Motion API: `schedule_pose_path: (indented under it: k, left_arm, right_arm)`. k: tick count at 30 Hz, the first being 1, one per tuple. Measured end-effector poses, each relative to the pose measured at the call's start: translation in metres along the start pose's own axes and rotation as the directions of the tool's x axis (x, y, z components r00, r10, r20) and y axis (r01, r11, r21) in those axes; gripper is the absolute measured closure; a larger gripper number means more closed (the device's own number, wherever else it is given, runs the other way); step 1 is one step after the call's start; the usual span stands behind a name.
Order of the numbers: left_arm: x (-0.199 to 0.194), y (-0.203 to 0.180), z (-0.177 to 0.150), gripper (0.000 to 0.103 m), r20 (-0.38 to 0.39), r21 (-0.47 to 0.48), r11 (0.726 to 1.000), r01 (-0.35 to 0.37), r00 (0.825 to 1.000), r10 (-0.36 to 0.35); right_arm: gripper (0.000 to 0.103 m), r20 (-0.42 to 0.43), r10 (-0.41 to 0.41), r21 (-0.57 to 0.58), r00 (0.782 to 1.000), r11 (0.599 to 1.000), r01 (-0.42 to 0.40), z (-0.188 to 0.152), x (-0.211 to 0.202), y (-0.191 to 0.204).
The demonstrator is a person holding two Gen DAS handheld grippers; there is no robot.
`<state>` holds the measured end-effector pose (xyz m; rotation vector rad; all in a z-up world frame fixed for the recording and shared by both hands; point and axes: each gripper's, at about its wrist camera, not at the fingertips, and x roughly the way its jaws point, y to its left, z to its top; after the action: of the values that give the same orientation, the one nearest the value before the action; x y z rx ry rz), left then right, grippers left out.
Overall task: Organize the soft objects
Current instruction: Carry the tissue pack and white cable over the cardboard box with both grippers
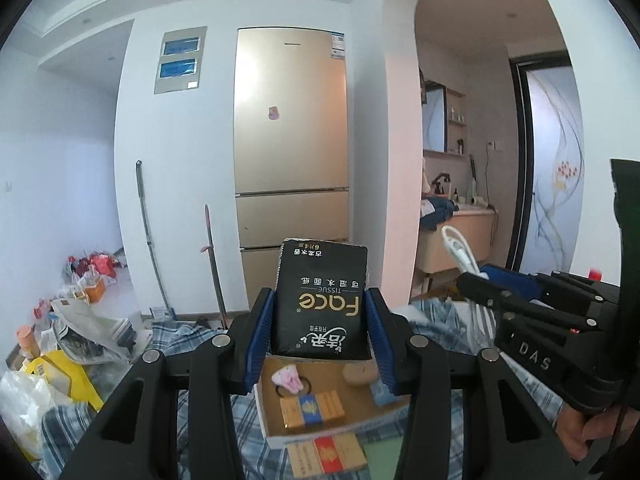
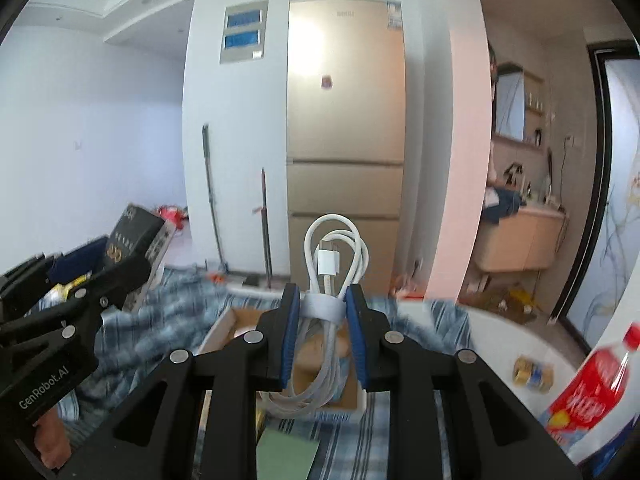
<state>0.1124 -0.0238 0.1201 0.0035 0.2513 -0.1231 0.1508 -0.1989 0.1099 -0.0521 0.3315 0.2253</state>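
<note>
Gripping a black tissue pack (image 1: 320, 304) upright between its jaws, the left gripper (image 1: 320, 336) hangs above the cardboard box (image 1: 316, 428); the right gripper (image 2: 322, 328) clamps a bundled white cable (image 2: 334, 256) over the same box

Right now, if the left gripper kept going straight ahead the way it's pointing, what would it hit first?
Probably the fridge. The left gripper, holding the tissue pack, points over the bed toward its lower drawers; nothing nearer shows in line, though depth is unclear.

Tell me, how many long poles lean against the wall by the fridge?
2. A grey pole leans on the white wall; a darker pole stands nearer the fridge. Clutter may hide others.
</note>
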Motion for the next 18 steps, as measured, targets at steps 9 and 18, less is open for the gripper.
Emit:
schedule_pose_path:
  k: [9, 18]
  left_arm:
    - [0.016, 0.001, 0.040, 0.055, 0.024, -0.038, 0.999, -0.011, 1.000, 0.012]
    - [0.040, 0.011, 0.033, 0.055, 0.001, -0.055, 0.998, -0.027, 1.000, 0.027]
  right_arm:
    - [0.080, 0.072, -0.002, 0.045, 0.997, 0.999, -0.001, 0.043, 0.013, -0.016]
    - [0.080, 0.056, -0.001, 0.063, 0.998, 0.998, -0.003, 0.034, 0.027, -0.019]
